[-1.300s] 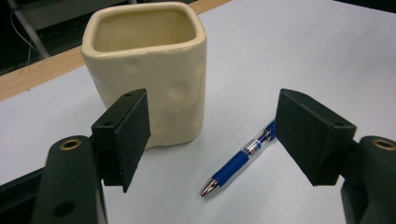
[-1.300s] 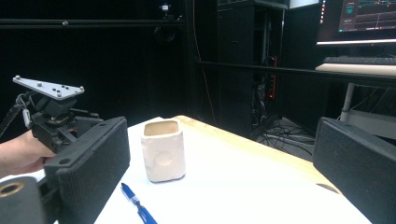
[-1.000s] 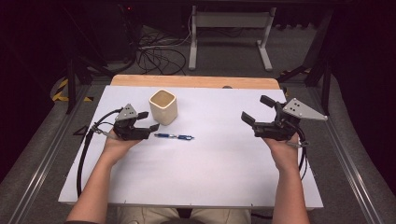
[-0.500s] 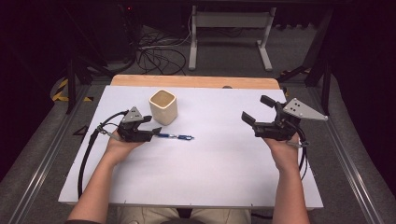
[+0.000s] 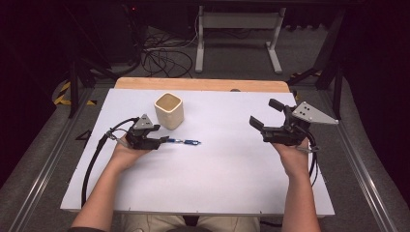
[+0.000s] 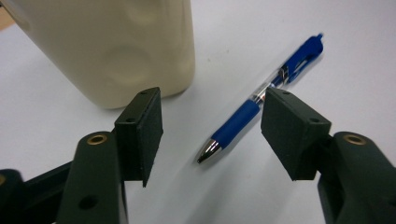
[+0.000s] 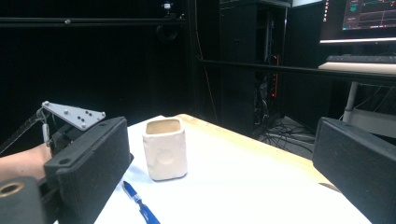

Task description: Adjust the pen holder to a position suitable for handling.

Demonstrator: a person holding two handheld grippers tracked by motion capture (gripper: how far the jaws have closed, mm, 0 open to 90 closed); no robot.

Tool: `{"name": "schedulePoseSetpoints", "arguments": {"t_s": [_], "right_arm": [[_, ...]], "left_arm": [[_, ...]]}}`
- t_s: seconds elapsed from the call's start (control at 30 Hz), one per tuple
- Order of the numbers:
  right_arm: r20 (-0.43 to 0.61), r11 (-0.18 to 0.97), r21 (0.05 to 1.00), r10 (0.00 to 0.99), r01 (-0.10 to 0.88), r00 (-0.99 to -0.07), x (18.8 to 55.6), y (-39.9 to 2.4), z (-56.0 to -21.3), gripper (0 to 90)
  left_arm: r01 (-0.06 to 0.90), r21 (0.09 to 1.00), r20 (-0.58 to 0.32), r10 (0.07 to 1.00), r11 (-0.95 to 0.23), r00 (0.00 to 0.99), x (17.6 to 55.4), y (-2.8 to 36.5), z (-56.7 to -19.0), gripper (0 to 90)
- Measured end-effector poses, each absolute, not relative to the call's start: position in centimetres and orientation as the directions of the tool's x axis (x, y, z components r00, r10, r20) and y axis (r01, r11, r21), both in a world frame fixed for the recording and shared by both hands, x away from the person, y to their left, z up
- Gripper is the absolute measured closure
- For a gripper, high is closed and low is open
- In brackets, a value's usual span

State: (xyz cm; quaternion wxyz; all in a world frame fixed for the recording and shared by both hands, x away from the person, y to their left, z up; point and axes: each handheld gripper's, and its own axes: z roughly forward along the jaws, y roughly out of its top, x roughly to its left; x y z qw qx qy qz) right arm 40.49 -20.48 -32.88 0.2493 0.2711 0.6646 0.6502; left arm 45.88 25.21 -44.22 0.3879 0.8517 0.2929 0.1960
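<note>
Left gripper [image 6: 210, 135] unclenched, jaws just closing around the pen [image 6: 261, 100] lying beside the cup [image 5: 169, 110]; light, stiff, slick barrel, best pinched at the rubber sleeve. Right gripper [image 5: 270, 116] spread wide, empty

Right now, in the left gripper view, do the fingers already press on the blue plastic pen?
No, the blue plastic pen lies on the white table between the black fingers, with open space at both sides.

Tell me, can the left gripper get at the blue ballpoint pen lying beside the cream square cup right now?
Probably yes. The left gripper already has the blue ballpoint pen lying between its jaws, which have just been closing without touching it. The cream square cup stands just off to the side, clear of the pen.
</note>
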Motion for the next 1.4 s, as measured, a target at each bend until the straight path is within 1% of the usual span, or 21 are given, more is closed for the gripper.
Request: {"name": "schedulePoseSetpoints", "arguments": {"t_s": [0.1, 0.37, 0.53, 0.63, 0.7, 0.87, 1.0, 1.4], "right_arm": [[0.023, 0.007, 0.999, 0.683, 0.038, -0.73, 40.5, -20.4, -32.9, 5.0], [0.024, 0.01, 0.999, 0.679, 0.042, -0.733, 40.5, -20.3, -32.9, 5.0], [0.023, 0.012, 0.999, 0.677, 0.042, -0.735, 40.6, -20.3, -33.0, 5.0], [0.018, 0.017, 0.999, 0.676, 0.04, -0.737, 40.6, -20.2, -33.0, 5.0], [0.022, 0.017, 0.999, 0.676, 0.045, -0.736, 40.6, -20.2, -33.0, 5.0], [0.024, 0.014, 0.999, 0.675, 0.045, -0.738, 40.6, -20.2, -33.0, 5.0], [0.02, 0.019, 0.999, 0.674, 0.045, -0.739, 40.6, -20.1, -33.0, 5.0], [0.023, 0.019, 0.999, 0.673, 0.049, -0.74, 40.6, -20.0, -33.0, 5.0]], "left_arm": [[0.355, 0.759, 0.109, 0.644, -0.546, 0.757, 46.0, 25.0, -44.6, 43.4], [0.36, 0.736, 0.117, 0.633, -0.573, 0.765, 46.1, 24.8, -45.1, 48.0], [0.356, 0.711, 0.142, 0.619, -0.607, 0.772, 46.1, 24.6, -45.5, 50.6], [0.359, 0.699, 0.136, 0.609, -0.618, 0.782, 46.2, 24.5, -45.7, 52.8], [0.355, 0.699, 0.14, 0.606, -0.62, 0.783, 46.2, 24.5, -45.7, 53.2], [0.36, 0.705, 0.113, 0.599, -0.611, 0.793, 46.3, 24.6, -45.8, 56.4], [0.353, 0.706, 0.114, 0.591, -0.613, 0.799, 46.2, 24.5, -45.9, 61.8], [0.328, 0.7, 0.129, 0.564, -0.634, 0.816, 46.0, 24.4, -45.8, 71.0]]}}
